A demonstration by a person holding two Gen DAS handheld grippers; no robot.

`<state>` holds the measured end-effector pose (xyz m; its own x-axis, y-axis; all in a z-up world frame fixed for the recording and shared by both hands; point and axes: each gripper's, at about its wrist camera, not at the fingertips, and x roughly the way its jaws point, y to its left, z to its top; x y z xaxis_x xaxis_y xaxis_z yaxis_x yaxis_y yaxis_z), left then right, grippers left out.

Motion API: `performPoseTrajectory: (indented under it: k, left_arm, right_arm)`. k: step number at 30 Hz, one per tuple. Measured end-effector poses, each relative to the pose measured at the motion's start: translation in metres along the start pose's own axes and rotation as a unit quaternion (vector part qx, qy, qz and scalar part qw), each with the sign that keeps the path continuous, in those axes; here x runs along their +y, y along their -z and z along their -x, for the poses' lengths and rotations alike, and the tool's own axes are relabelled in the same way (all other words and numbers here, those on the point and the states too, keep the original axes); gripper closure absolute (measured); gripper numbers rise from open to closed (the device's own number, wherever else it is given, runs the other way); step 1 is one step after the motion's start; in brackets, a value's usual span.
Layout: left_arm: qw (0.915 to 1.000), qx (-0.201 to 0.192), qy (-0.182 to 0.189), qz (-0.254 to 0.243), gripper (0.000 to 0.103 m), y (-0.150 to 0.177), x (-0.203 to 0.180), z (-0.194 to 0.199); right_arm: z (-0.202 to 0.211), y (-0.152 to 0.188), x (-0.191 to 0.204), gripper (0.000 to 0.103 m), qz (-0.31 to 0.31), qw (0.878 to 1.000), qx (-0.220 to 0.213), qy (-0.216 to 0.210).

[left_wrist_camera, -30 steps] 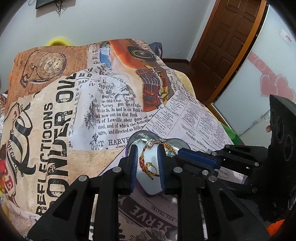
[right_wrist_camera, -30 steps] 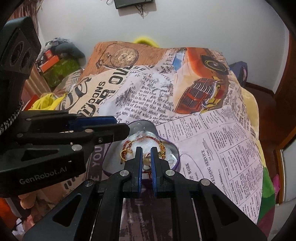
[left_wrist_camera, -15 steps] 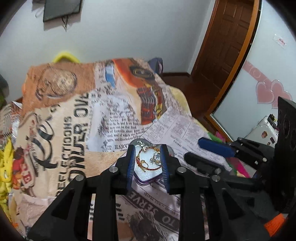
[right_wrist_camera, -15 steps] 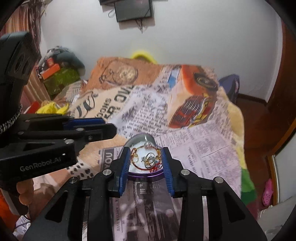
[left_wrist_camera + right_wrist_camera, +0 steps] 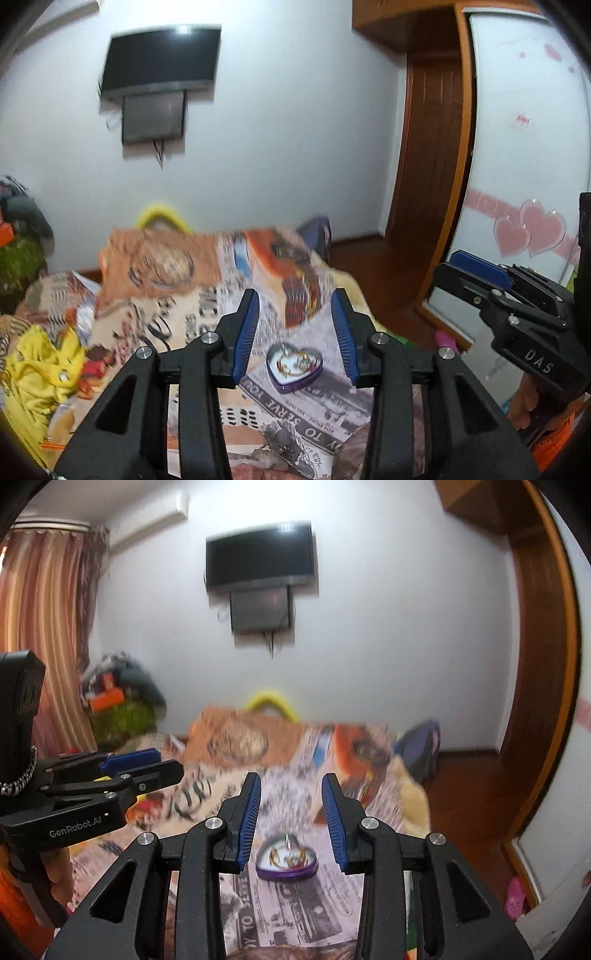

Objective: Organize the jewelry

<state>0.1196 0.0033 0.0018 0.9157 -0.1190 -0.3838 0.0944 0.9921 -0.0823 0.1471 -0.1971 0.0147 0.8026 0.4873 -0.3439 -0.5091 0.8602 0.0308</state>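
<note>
A purple heart-shaped tin point(image 5: 294, 370) lies open on the printed bedspread point(image 5: 192, 280) and holds red-and-gold jewelry point(image 5: 291, 363). It also shows in the right wrist view point(image 5: 287, 862). My left gripper point(image 5: 295, 332) is open and empty, raised well above and behind the tin. My right gripper point(image 5: 291, 812) is open and empty, also pulled back from the tin. The right gripper shows at the right of the left wrist view point(image 5: 480, 273), and the left gripper at the left of the right wrist view point(image 5: 147, 764).
A TV point(image 5: 260, 563) hangs on the white wall. A wooden door point(image 5: 424, 155) and a white panel with pink hearts point(image 5: 532, 230) stand to the right. Yellow cloth point(image 5: 37, 365) lies at the bed's left edge. Clutter point(image 5: 118, 701) sits by the curtain point(image 5: 44, 635).
Both grippers have lifted up and back from the tin and opened wider. The jewelry stays in the tin. The view now takes in the wall and TV.
</note>
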Motion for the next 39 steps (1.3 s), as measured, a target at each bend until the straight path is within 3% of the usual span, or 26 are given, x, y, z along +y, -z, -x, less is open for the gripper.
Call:
performPoseTrajectory:
  k: [5,8,13,16,18,20,39]
  left_arm:
    - [0.9968,-0.078,-0.014,-0.014,0.06,-0.002,-0.013,0.057]
    - [0.993,-0.115,-0.021,-0.019,0.051,0.001,-0.018,0.082]
    - [0.9872,-0.152,-0.043,-0.02,0.027,0.009,-0.023,0.108]
    - [0.9851,-0.163,-0.052,-0.018,0.01,0.014,-0.023,0.114]
    - [0.9833,-0.171,-0.059,-0.017,0.007,0.016,-0.023,0.118]
    - [0.9826,-0.173,-0.066,-0.018,0.006,0.018,-0.025,0.122]
    - [0.9852,-0.155,-0.072,-0.015,0.004,0.029,-0.026,0.122]
  right_arm:
    - [0.057,-0.01,0.021,0.072,0.012,0.997,-0.077,0.019]
    - [0.079,-0.01,0.031,0.07,0.015,0.994,-0.106,0.03]
    - [0.097,-0.006,0.04,0.049,0.01,0.988,-0.141,0.056]
    - [0.092,-0.005,0.039,0.03,-0.001,0.987,-0.146,0.065]
    - [0.095,-0.004,0.039,0.011,-0.008,0.985,-0.153,0.079]
    - [0.098,-0.002,0.041,0.0,-0.011,0.982,-0.16,0.095]
    - [0.112,0.012,0.041,0.0,-0.009,0.984,-0.145,0.099]
